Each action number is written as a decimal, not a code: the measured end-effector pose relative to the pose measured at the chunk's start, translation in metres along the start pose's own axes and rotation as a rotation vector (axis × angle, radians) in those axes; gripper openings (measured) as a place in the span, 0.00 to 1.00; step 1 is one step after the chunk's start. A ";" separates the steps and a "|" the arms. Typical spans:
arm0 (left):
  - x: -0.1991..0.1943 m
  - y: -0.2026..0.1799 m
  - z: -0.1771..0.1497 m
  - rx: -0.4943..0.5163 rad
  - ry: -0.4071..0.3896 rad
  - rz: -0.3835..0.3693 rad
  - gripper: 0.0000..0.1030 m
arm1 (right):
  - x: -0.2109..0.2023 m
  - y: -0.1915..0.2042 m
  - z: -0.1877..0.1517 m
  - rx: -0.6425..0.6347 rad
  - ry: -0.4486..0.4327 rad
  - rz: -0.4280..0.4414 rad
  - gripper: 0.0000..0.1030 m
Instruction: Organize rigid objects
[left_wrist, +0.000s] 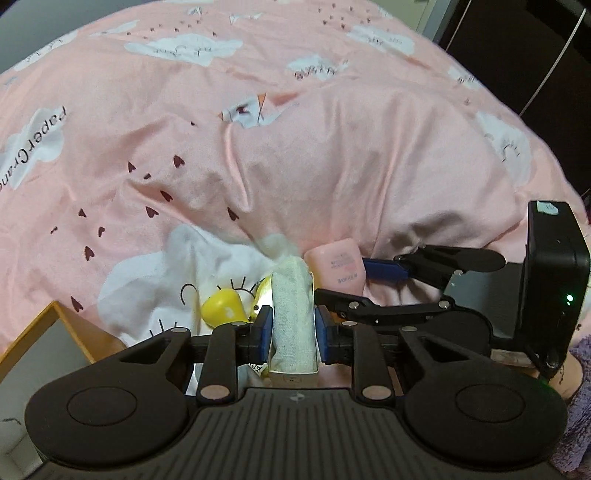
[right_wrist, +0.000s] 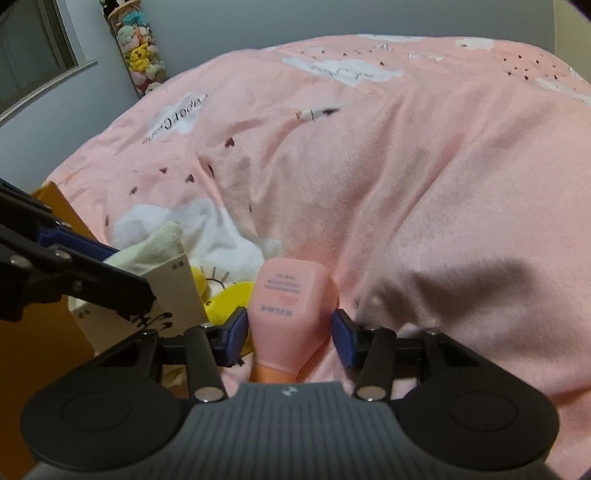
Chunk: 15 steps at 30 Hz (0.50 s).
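My left gripper (left_wrist: 293, 325) is shut on a small white open box (left_wrist: 293, 363) with a pale cloth (left_wrist: 291, 291) stuffed in it, held above the pink bedspread (left_wrist: 332, 147). The right wrist view shows that box (right_wrist: 166, 295) at the left, inside the left gripper (right_wrist: 122, 273). A pink squeeze bottle (right_wrist: 291, 306) lies on the bed between my right gripper's (right_wrist: 290, 332) blue pads, which touch both its sides. In the left wrist view the bottle (left_wrist: 336, 266) sits just right of the box, with the right gripper (left_wrist: 347, 282) around it. A yellow toy (left_wrist: 221, 306) lies beside them.
An orange cardboard box (left_wrist: 44, 325) with a grey inside stands at the lower left, also at the left edge of the right wrist view (right_wrist: 55, 206). A column of plush toys (right_wrist: 140, 48) hangs by the far wall. A purple fuzzy sleeve (left_wrist: 580, 387) shows at the right edge.
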<state>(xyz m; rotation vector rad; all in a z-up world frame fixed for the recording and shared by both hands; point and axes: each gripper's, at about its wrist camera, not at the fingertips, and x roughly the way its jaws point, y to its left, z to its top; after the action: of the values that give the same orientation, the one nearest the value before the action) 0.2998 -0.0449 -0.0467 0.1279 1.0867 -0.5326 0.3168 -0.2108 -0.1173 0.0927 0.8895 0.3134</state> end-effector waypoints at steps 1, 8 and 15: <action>-0.005 0.000 -0.001 -0.003 -0.013 -0.003 0.26 | -0.006 0.003 0.000 -0.006 -0.012 0.004 0.47; -0.065 0.002 -0.011 -0.022 -0.131 -0.013 0.26 | -0.062 0.022 0.002 -0.016 -0.130 0.051 0.45; -0.142 0.004 -0.035 -0.022 -0.239 0.027 0.25 | -0.122 0.067 0.017 -0.101 -0.228 0.169 0.44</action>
<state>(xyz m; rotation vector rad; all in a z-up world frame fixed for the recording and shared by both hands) 0.2232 0.0208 0.0594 0.0579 0.8559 -0.4977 0.2431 -0.1837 -0.0008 0.1081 0.6394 0.4947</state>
